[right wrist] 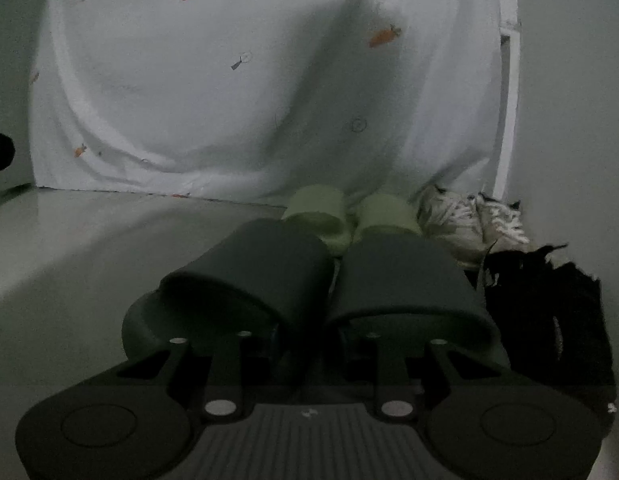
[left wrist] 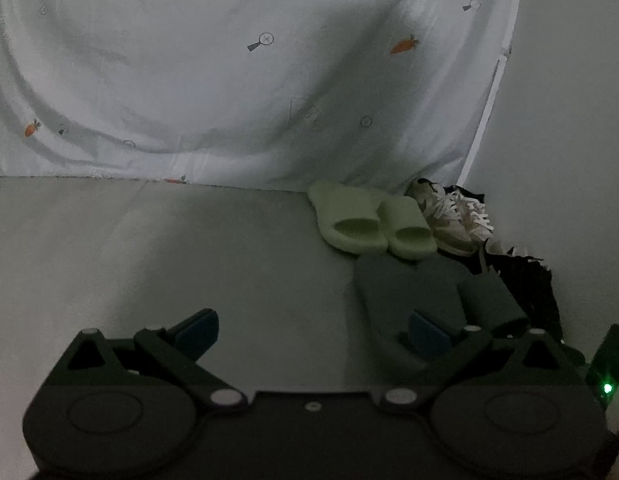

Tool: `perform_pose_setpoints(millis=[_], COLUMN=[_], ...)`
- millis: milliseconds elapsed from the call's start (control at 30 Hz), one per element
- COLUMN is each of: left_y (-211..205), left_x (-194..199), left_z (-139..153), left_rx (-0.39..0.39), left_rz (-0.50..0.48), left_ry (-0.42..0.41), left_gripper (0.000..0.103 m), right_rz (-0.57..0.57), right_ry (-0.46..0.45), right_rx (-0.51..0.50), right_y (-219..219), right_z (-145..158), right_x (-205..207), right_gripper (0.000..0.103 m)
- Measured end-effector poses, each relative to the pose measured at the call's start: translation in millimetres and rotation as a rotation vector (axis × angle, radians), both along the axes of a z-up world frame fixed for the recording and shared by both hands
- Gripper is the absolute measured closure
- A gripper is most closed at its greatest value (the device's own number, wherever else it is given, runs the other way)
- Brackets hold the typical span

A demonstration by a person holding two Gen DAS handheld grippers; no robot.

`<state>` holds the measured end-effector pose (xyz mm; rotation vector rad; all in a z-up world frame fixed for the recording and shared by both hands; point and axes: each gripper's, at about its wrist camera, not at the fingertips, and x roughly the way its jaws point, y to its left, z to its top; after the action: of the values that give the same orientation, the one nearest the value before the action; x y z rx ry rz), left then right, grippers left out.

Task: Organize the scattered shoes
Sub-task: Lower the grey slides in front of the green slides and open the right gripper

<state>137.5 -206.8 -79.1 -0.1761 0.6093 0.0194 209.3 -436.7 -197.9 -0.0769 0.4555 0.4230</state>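
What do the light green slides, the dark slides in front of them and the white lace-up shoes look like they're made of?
Light green slides: likely one-piece moulded foam or rubber, matte, thick, seamless rounded edges.
Dark slides: probably similar moulded rubber or foam, smooth matte strap with no stitching; dim light leaves it open.
White lace-up shoes: seemingly leather or synthetic panels with woven fabric laces; too blurred to say which.

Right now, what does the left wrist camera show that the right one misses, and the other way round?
Only the left view: the left tool with its jaws wide open over bare floor, and both blue pads in plain sight.

Only the right view: the right tool reaching in between the two dark slides, its tips hidden by them, and a dark shape at the left edge.

Both: the green slides, the white sneakers, the black shoes, the dark slides and the carrot-print sheet behind them.
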Motion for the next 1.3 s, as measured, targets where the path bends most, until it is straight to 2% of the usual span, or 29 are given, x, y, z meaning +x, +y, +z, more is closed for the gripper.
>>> perform_pose_setpoints(millis=[200, 467, 833, 1100, 1300], left_y=[-16.2, -23.6, -24.1, -22.4, -21.1], left_x=[4.2, 3.6, 0.5, -4.0, -7.9], left_z=[-0.1, -1.2, -0.2, -1.8, -0.3], left_rx=[0.015, 0.019, 0.026, 0.025, 0.024], left_rz=[0.01, 0.018, 0.015, 0.013, 0.008], left_ry=[0.009, 0.019, 0.021, 0.023, 0.02], left_gripper=[0.001, 0.001, 0.001, 0.001, 0.001], right_rz=[0.029, 0.037, 0.026, -0.012, -0.041], right_ry=[0.089, 0.107, 0.12, 0.111, 0.125], right_rx=[0.01, -0.002, -0.025, -0.042, -0.018], right_y=[-10.4, -10.2, -8.2, -13.7, -18.3], right_z=[-19.7, -19.1, -16.3, -19.4, -20.0], right_x=[13.6, 13.0, 13.2, 9.1, 0.9], right_gripper=[0.069, 0.063, 0.06, 0.031, 0.026])
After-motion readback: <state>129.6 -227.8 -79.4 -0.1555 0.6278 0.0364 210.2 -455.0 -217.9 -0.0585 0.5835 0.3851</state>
